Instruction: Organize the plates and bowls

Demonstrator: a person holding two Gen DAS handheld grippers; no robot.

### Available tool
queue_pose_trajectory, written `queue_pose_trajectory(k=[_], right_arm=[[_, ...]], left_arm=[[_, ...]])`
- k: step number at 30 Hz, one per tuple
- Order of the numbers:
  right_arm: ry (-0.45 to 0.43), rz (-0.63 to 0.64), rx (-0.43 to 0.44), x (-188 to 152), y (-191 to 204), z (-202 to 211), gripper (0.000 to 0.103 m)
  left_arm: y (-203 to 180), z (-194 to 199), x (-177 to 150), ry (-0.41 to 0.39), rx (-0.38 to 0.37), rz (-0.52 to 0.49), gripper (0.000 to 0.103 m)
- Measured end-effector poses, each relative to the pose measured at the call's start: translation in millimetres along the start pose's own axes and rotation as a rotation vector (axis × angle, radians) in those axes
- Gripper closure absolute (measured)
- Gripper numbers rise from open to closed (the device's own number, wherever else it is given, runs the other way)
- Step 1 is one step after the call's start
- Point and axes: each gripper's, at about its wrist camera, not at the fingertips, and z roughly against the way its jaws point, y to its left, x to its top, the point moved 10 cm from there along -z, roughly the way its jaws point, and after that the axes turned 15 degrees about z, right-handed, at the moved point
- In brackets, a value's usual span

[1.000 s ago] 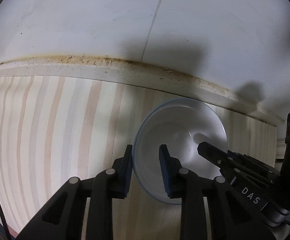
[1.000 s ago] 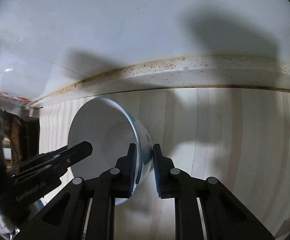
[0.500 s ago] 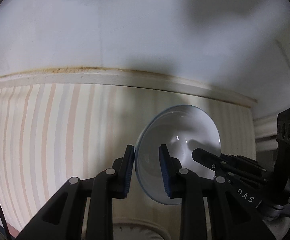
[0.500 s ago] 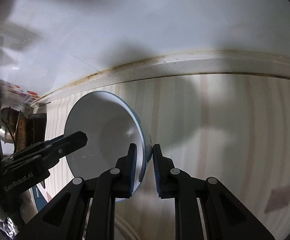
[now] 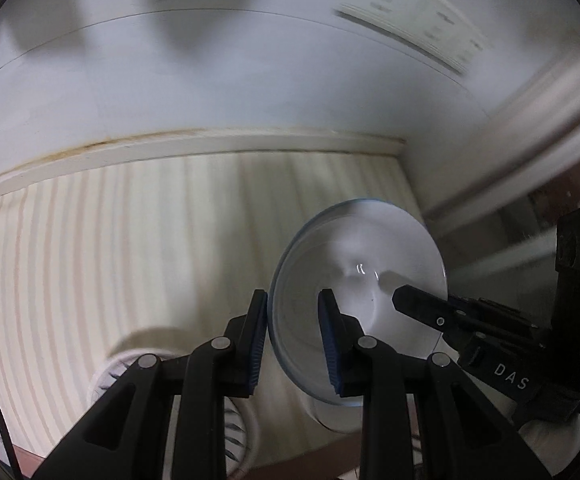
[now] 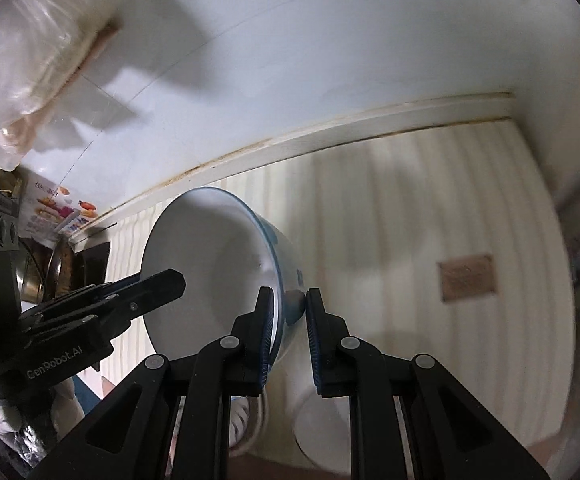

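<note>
Both grippers clamp one white bowl (image 5: 354, 280) with a thin blue rim, holding it tilted above the striped counter (image 5: 129, 248). The left gripper (image 5: 294, 340) pinches the bowl's wall on one side, one blue pad inside and one outside. The right gripper (image 6: 287, 332) grips the opposite wall the same way, its pads pressed on the rim. The bowl hangs clear of the counter, nearer its front edge than the stained strip (image 6: 330, 136) at the foot of the back wall. Under the bowl, on the counter, lie a patterned plate (image 5: 233, 420) and a plain white dish (image 6: 322, 428)
</note>
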Motion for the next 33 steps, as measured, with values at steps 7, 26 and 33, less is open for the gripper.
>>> queue_pose_trajectory(k=[7,26,33], right_arm=[[-0.012,-0.054,-0.037,-57,-22,49,0.085],[0.093,-0.2,0.0,-140,-58,-17,0.085],[0.134,-0.174,0.021,-142,-57,-36,0.085]], left_arm=[[-37,-9,-43,0.043,-0.019,-0.079,0.08],[-32,-83,-108,0.191,0.115,-0.124,0.08],[-20,-94,-106,0.194,0.145,-0.108,0.08]])
